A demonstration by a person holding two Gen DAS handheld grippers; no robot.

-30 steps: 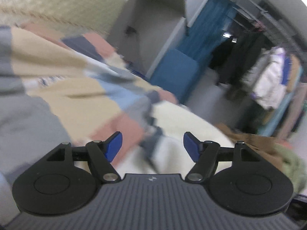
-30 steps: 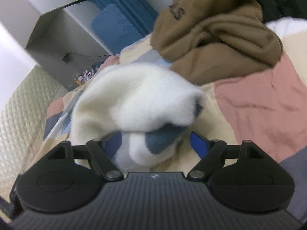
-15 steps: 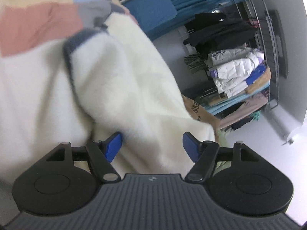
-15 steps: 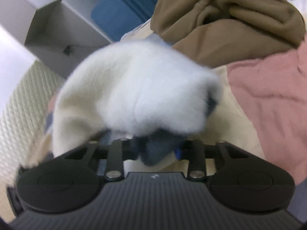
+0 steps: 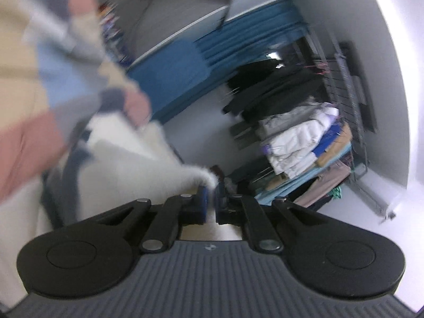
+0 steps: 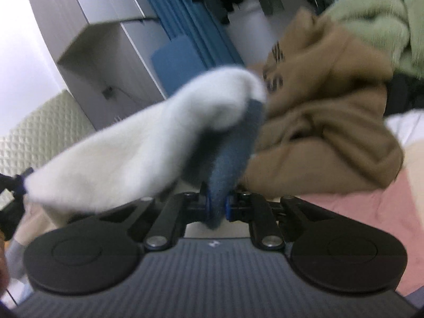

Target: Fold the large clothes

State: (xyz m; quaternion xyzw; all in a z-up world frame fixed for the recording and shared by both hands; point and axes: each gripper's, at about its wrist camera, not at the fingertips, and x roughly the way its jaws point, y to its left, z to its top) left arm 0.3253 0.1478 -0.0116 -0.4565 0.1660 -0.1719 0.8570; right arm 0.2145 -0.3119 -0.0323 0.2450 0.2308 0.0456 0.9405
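A cream fleece garment (image 5: 127, 164) with dark blue-grey trim hangs between both grippers above the patchwork bedspread (image 5: 31, 79). My left gripper (image 5: 210, 198) is shut on a thin cream edge of it. In the right wrist view the same garment (image 6: 137, 143) stretches off to the left, where the left gripper (image 6: 16, 185) shows at the frame edge. My right gripper (image 6: 217, 205) is shut on the garment's blue-grey trim (image 6: 230, 153). Both views are blurred by motion.
A brown hoodie (image 6: 326, 122) and a green fleece (image 6: 376, 26) lie heaped on the bed to the right. A pink patch of bedspread (image 6: 371, 212) lies below them. A grey cabinet (image 6: 111, 39), blue curtain (image 5: 238, 42) and clothes rack (image 5: 304, 132) stand beyond.
My left gripper has shut on the garment's cream edge and lifted it. My right gripper, shut half a second ago, has raised the blue-grey trim; the garment now stretches between the two.
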